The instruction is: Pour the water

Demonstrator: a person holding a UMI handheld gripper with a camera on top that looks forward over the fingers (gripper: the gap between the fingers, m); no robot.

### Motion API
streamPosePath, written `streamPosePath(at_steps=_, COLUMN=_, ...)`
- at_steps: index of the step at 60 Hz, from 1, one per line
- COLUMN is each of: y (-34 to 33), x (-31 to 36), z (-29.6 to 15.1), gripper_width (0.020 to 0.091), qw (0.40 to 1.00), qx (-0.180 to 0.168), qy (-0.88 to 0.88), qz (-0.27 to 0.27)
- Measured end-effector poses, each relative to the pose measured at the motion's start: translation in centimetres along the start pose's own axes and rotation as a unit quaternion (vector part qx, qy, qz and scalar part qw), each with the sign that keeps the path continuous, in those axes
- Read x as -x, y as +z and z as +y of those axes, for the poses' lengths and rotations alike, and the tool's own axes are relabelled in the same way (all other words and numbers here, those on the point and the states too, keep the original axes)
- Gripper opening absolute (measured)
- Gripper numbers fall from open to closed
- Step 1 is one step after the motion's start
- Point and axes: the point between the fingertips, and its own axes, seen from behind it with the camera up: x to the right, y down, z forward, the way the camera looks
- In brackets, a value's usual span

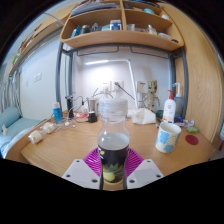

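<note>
**Bottle held upright between the fingers over the desk**

The bottle (113, 135) stands upright between the two fingers of the gripper (113, 172), close in front of the camera. It is clear plastic with a pale cap on top; its lower part looks dark, banded by a label. The magenta pads (95, 160) show at either side of its base and press against it, so the fingers are pinching the bottle.

Ahead and to the right of the bottle, a cup (168, 137) with a blue pattern stands on the wooden desk (60, 145), apart from the bottle. Just beyond the cup is a small red thing (192, 140) lying flat on the desk. Farther back on the right stands a white bottle with a red cap (170, 108), and beside it a crumpled white bag (145, 117).

On the left of the desk lie some pale, rounded things (42, 130), and a small blue container (57, 113) stands behind them. Above the desk hangs a wooden shelf (118, 38) stacked with items too small to tell apart.
</note>
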Motion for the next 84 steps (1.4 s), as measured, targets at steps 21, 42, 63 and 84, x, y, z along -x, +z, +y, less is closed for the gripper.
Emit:
streamPosePath(at_steps=21, y=3.5, x=-1.4, z=-4.5, gripper_width=0.0268, qw=0.94, qx=0.074, qy=0.325, qz=-0.074)
streamPosePath(at_steps=42, y=5.7, x=-5.0, z=-8.4, gripper_width=0.027, qw=0.717, qx=0.116, qy=0.68, qz=-0.099)
streamPosePath(at_steps=63, y=6.3, x=-6.4, z=-9.9, gripper_width=0.0271, qw=0.56, qx=0.153, qy=0.806, qz=-0.11)
streamPosePath(at_steps=84, y=5.4, x=-7.5, z=-11.3, gripper_width=0.0271, qw=0.623, qx=0.15, qy=0.76, qz=-0.105)
